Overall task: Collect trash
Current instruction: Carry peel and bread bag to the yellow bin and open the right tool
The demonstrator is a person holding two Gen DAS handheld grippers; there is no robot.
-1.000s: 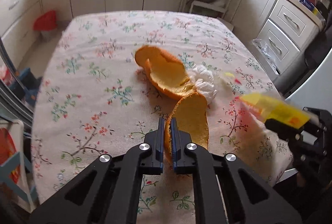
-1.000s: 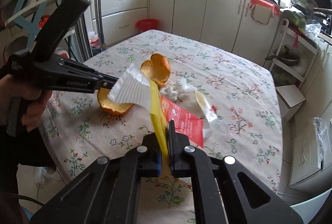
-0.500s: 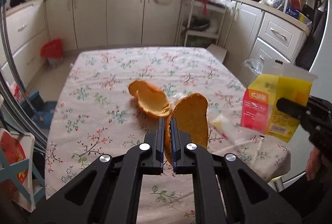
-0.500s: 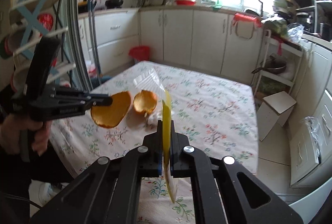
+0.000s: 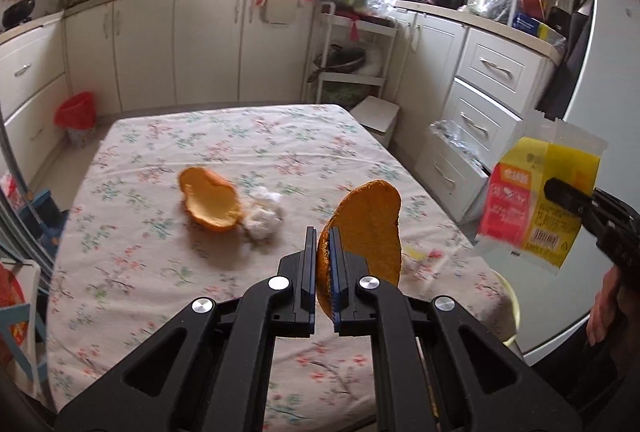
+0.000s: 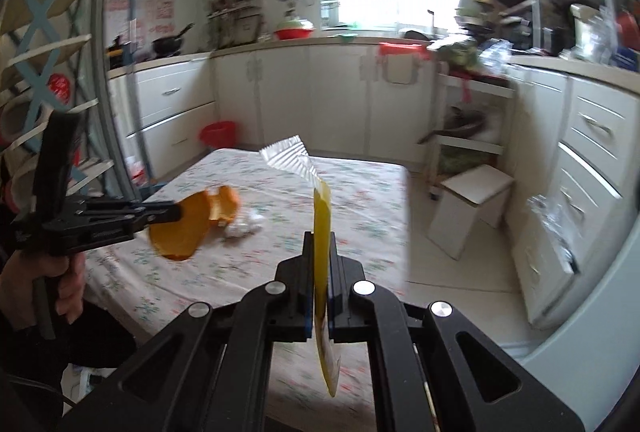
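Observation:
My left gripper (image 5: 323, 236) is shut on a piece of orange peel (image 5: 370, 228), held upright above the near end of the floral table (image 5: 160, 272). The same peel (image 6: 180, 232) shows at the tip of the left gripper (image 6: 178, 213) in the right wrist view. My right gripper (image 6: 321, 244) is shut on a yellow and red plastic wrapper (image 6: 322, 228), lifted off the table; the wrapper (image 5: 536, 200) hangs at the right in the left wrist view. A second orange peel (image 5: 210, 200) and a crumpled white tissue (image 5: 264, 218) lie on the table.
A small yellow scrap (image 5: 416, 255) lies near the table's right edge. A red bin (image 5: 76, 120) stands on the floor by the far cabinets. White drawers (image 5: 480, 112) and a cardboard box (image 6: 468, 208) stand to the right of the table.
Both grippers have risen and drawn back from the table, carrying the peel and the wrapper. The wrapper has come clear of the table and turned edge-on in the right wrist view.

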